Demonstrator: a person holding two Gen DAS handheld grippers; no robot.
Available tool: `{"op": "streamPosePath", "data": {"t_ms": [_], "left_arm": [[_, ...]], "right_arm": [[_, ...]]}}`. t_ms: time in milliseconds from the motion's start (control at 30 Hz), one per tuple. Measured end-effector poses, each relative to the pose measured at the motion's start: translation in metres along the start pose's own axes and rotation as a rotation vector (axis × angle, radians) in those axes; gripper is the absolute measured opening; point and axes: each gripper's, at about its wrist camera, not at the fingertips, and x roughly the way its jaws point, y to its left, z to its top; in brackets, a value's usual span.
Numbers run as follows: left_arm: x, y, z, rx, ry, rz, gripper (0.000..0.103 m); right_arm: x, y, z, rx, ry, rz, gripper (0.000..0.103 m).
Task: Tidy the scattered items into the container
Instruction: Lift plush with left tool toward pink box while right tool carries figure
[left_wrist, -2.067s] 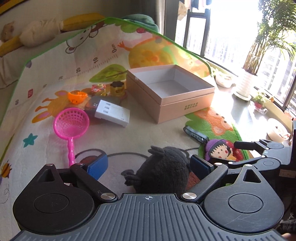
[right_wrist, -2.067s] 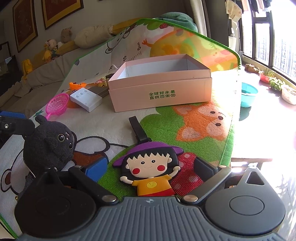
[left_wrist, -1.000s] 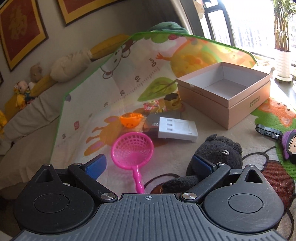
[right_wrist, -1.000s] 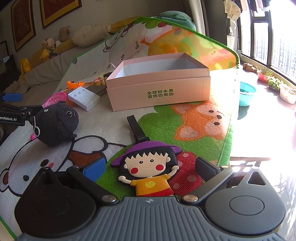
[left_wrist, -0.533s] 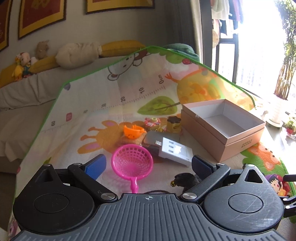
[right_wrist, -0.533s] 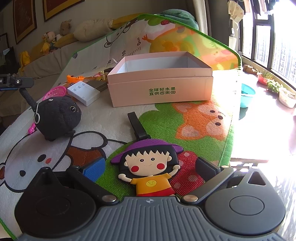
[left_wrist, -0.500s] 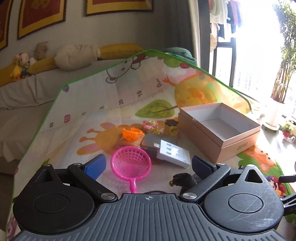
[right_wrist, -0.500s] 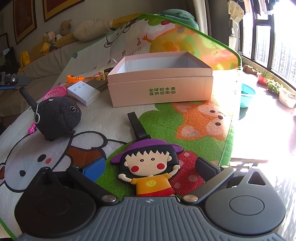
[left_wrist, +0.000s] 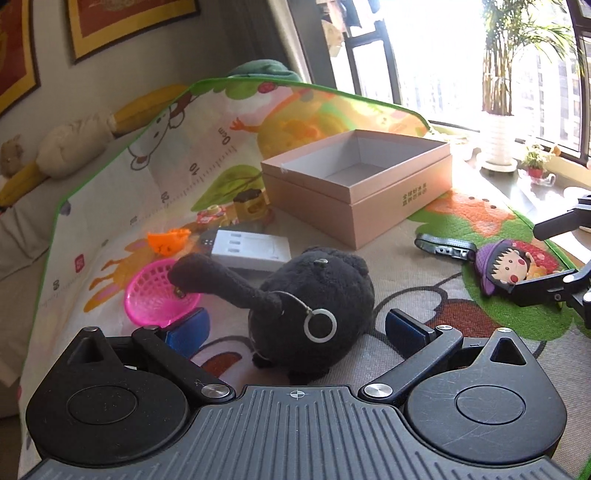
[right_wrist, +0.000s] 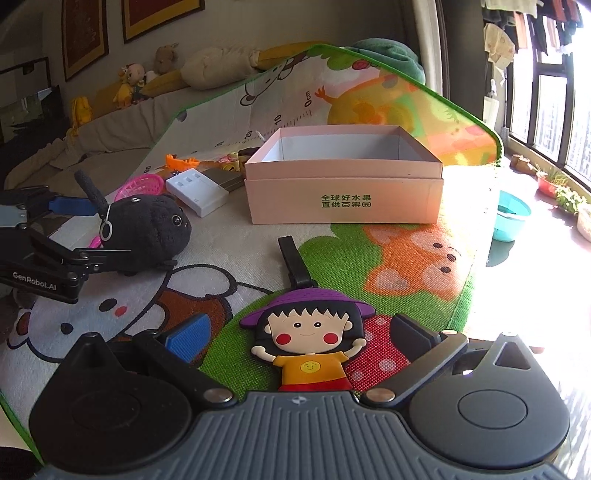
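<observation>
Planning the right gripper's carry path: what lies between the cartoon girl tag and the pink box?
Right wrist view: only the tag's black strap and bare play mat lie between the cartoon girl tag and the pink box.

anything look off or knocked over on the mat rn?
Nothing damaged or spilled. The black plush lies on its side on the mat between the open left gripper's fingers, not gripped. The pink box is upright and looks empty; the cartoon girl tag lies flat between the open right gripper's fingers.

Sunlit windows right; framed pictures on grey wall; cushioned sofa behind cartoon mat
</observation>
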Motion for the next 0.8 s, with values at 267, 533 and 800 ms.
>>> {"op": "streamPosePath", "data": {"t_ms": [267, 533, 800], "left_arm": [[0.027, -0.008, 0.003, -0.029, 0.007, -0.060, 0.101], [0.022, -0.004, 0.010, -0.080, 0.045, -0.047, 0.081], [-0.007, -0.037, 0.027, -0.098, 0.058, -0.107, 0.080]], "right_arm": [[0.010, -0.013, 0.009, 0.031, 0.087, 0.059, 0.103], [0.023, -0.005, 0.018, -0.098, 0.145, 0.046, 0.071], [-0.002, -0.027, 0.024, -0.102, 0.152, 0.095, 0.071]]}}
